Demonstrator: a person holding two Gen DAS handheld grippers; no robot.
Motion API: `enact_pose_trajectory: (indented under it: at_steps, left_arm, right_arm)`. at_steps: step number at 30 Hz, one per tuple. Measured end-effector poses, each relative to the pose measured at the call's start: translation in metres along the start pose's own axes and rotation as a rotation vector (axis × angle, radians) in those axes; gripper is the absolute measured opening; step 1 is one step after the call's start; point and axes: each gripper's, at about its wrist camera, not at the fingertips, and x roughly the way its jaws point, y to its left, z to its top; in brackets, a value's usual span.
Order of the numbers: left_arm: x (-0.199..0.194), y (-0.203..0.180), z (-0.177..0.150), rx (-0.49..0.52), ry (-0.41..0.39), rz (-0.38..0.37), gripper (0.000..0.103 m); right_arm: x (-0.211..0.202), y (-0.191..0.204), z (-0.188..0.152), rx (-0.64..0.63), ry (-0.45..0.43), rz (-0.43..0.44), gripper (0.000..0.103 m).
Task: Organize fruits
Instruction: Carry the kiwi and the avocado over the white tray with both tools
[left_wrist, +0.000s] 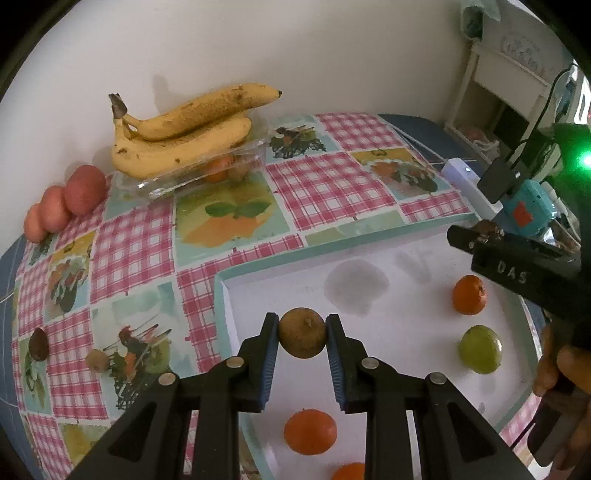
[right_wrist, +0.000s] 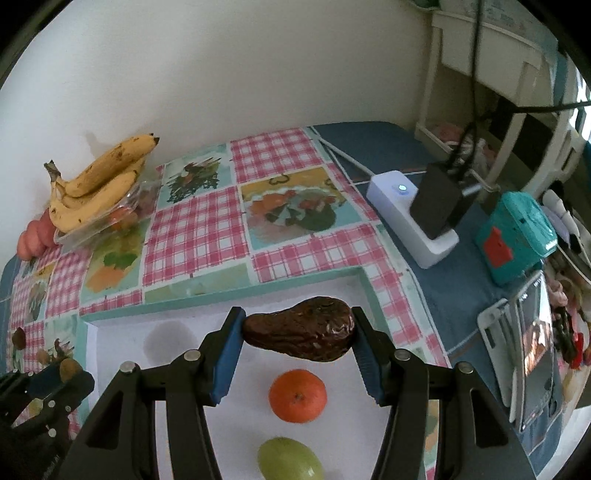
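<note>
My left gripper (left_wrist: 302, 332) is shut on a small round brown fruit (left_wrist: 302, 333), held above the white tray (left_wrist: 258, 295). In the tray lie an orange (left_wrist: 468, 294), a green fruit (left_wrist: 480, 349) and another orange (left_wrist: 310, 431). My right gripper (right_wrist: 299, 334) is shut on a dark wrinkled avocado (right_wrist: 301, 328), hanging over the same tray (right_wrist: 122, 339), above an orange (right_wrist: 297, 396) and a green fruit (right_wrist: 290, 459). The right gripper (left_wrist: 517, 266) also shows at the right edge of the left wrist view.
Bananas (left_wrist: 184, 129) lie on a clear plastic box (left_wrist: 207, 171) at the back by the wall, with red apples (left_wrist: 70, 199) to their left. Two small brown fruits (left_wrist: 38, 343) sit on the checked cloth at left. A white power strip (right_wrist: 413, 218) and a teal device (right_wrist: 513, 240) stand at right.
</note>
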Motion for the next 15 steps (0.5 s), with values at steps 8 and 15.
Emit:
enact_pose_trajectory:
  at_steps: [8,15]
  left_arm:
    - [0.013,-0.005,0.001,0.018,0.014,0.007,0.027]
    - [0.024,-0.009,0.0,0.022,0.03,0.004,0.027]
  right_arm:
    - [0.023,-0.004,-0.001,0.001,0.036,-0.024,0.058]
    - [0.036,-0.005,-0.004,0.0,0.065,-0.04,0.058]
